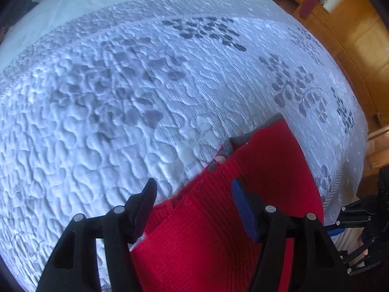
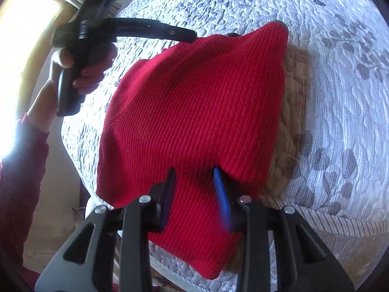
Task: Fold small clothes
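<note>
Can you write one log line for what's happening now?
item: red ribbed knit garment on quilted bedspread | left gripper: open | right gripper: open above it

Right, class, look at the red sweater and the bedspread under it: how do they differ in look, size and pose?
Colour: the sweater is plain red; the bedspread is pale with grey leaf prints.
Texture: the sweater is ribbed knit; the bedspread is quilted.
Size and pose: the sweater is a small folded piece near the bed's edge; the bedspread lies spread across the bed.
Both are soft cloth.
</note>
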`<action>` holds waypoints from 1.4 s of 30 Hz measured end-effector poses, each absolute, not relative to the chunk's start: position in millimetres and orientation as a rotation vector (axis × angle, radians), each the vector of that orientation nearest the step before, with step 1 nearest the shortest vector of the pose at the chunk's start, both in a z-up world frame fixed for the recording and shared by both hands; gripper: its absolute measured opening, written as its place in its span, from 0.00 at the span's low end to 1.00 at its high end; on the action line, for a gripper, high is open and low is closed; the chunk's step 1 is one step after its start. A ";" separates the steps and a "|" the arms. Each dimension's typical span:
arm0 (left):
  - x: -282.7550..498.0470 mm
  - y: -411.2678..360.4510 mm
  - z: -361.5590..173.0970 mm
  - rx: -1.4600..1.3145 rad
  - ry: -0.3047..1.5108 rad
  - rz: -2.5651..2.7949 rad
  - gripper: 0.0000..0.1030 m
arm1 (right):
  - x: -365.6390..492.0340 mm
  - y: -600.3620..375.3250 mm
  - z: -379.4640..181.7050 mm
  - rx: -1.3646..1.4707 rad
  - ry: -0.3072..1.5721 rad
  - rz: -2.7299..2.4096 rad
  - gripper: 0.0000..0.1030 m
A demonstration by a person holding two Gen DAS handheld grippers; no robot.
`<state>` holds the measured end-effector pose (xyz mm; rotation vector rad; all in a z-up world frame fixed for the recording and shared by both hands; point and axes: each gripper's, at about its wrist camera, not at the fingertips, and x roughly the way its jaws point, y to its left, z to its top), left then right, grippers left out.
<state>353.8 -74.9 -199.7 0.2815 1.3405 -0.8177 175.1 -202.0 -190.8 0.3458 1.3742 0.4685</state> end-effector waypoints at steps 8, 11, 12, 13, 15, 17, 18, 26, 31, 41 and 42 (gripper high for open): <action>348.7 -70.5 -213.6 0.248 1.398 -0.878 0.37 | 175.4 -207.6 -194.4 0.370 1.373 0.486 0.31; 348.6 -62.4 -205.5 0.207 1.383 -0.839 0.14 | 174.9 -207.1 -194.8 0.375 1.372 0.484 0.31; 348.3 -59.4 -201.9 0.195 1.369 -0.821 0.12 | 174.4 -206.9 -194.5 0.374 1.371 0.482 0.31; 347.5 -55.3 -197.7 0.180 1.354 -0.794 0.11 | 174.0 -206.6 -194.5 0.371 1.370 0.481 0.31; 347.6 -44.5 -192.0 0.130 1.336 -0.755 0.11 | 173.1 -206.3 -194.4 0.365 1.368 0.480 0.31; 348.6 -36.1 -192.6 0.099 1.325 -0.728 0.11 | 173.0 -205.7 -194.9 0.365 1.369 0.476 0.30; 349.2 -34.0 -197.6 0.109 1.327 -0.703 0.11 | 173.3 -205.3 -195.3 0.365 1.369 0.476 0.30; 344.9 -42.9 -211.7 0.127 1.350 -0.594 0.25 | 175.0 -200.6 -193.1 0.350 1.378 0.450 0.32; 322.1 -5.8 -172.3 0.142 1.252 -0.438 0.64 | 163.1 -202.4 -178.9 0.326 1.323 0.437 0.42; 270.3 43.9 -171.8 0.168 1.222 -0.233 0.68 | 141.8 -203.3 -171.9 0.269 1.308 0.386 0.46; 270.4 43.2 -174.3 0.162 1.237 -0.240 0.68 | 141.4 -202.7 -171.9 0.263 1.309 0.383 0.47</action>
